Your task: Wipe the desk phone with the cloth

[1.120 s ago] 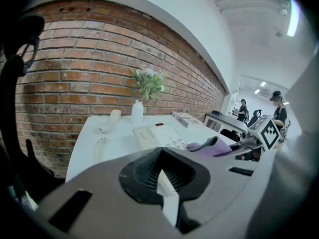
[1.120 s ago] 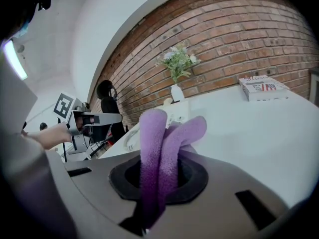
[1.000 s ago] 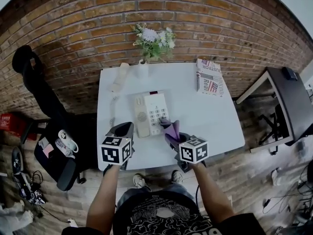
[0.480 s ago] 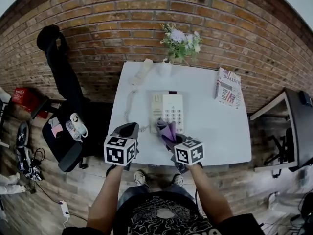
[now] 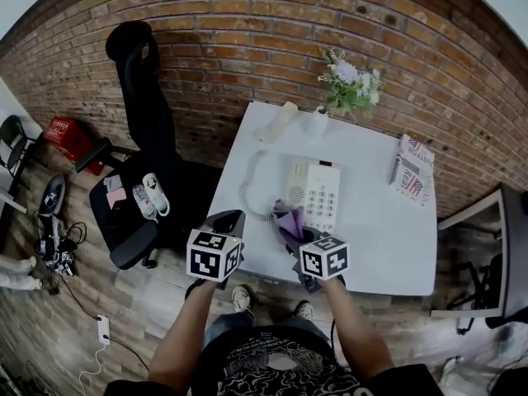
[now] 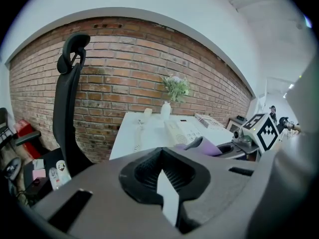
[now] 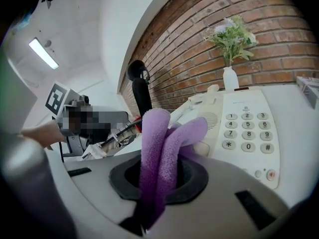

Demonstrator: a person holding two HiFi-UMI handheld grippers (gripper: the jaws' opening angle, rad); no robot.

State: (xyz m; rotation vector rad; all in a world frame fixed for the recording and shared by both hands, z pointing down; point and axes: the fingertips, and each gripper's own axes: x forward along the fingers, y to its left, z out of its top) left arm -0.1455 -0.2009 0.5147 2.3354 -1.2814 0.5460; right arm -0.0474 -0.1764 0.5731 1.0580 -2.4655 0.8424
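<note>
Your right gripper (image 5: 295, 236) kept its jaws clamped on the purple cloth (image 5: 288, 219), whose folded loops stood up out of them. A second before, that cloth had sat on the near edge of the desk phone (image 5: 318, 191), at the end below the keypad (image 7: 247, 132). Half a second later it was partway along that edge. At this moment it lay at the near corner on the speaker side, at or just off the casing; neither view settled whether it was touching. So you had drawn one pass along the phone's near edge, from the keypad side to the speaker side. Your head had turned as well, which put the counter (image 5: 375, 229) further right in the head view.

Your left gripper (image 5: 228, 221) had hardly shifted against your body. It hovered at the counter's near-left edge, apart from the phone, with its jaws drawn together on nothing.

The phone sat mid-counter with its handset (image 5: 276, 123) off the body and lying at the far edge, and the cord (image 5: 246, 195) looped between them.

By my reckoning the wipe was only partly done. The near edge had been covered, but the keypad face and the handset likely wanted passes yet.
</note>
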